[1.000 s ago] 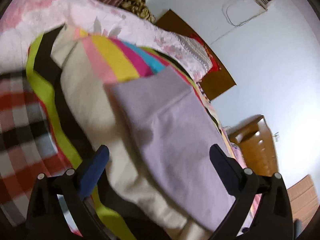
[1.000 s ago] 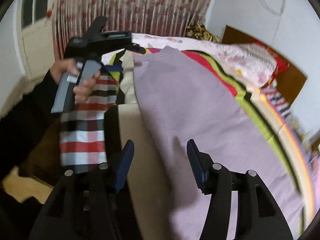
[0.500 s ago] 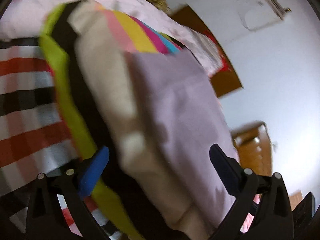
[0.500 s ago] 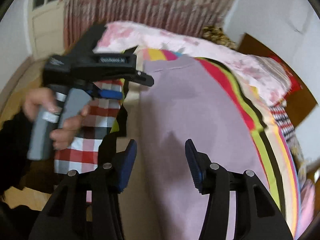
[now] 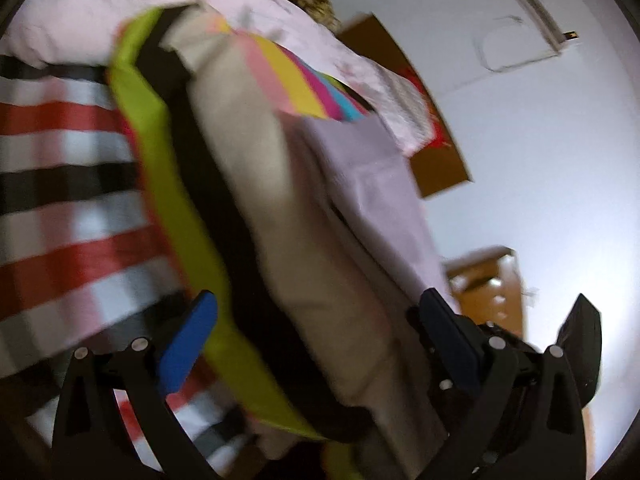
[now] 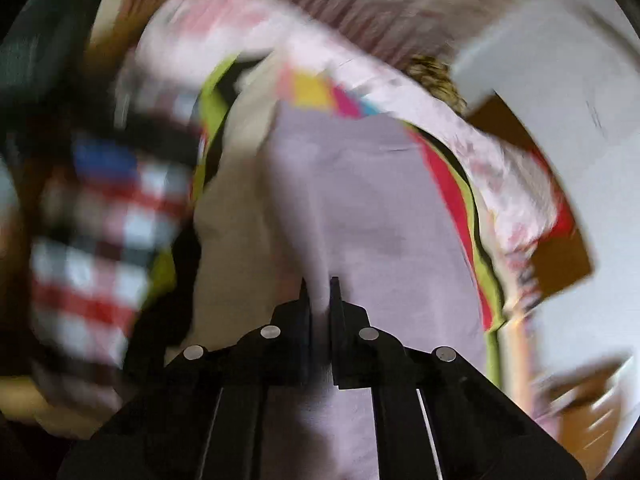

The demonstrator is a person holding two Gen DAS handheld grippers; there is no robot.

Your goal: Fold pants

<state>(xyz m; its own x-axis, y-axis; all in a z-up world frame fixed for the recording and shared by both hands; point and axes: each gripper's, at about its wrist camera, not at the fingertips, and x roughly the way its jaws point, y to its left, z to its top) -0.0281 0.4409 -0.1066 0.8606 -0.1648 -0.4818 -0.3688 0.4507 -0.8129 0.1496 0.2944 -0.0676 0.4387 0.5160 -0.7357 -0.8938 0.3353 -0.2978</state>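
Note:
The lilac pants (image 6: 372, 208) lie lengthwise on a striped bed cover; they also show in the left wrist view (image 5: 376, 184). My right gripper (image 6: 320, 292) is shut on a pinched ridge of the lilac cloth near its left edge. My left gripper (image 5: 320, 320) is open and empty, its blue pads (image 5: 188, 340) wide apart over the bed's beige and black stripes, left of the pants. Both views are blurred by motion.
A striped multicolour cover (image 5: 168, 168) and a red, white and black checked cloth (image 5: 60, 208) cover the bed. A pink floral quilt (image 5: 120, 4) lies at the far end. A wooden headboard (image 5: 432, 152) and a wooden cabinet (image 5: 492, 280) stand by the white wall.
My right gripper has closed on a fold of the lilac pants. My left gripper has shifted left, off the pants and over the bed's edge stripes, still open.

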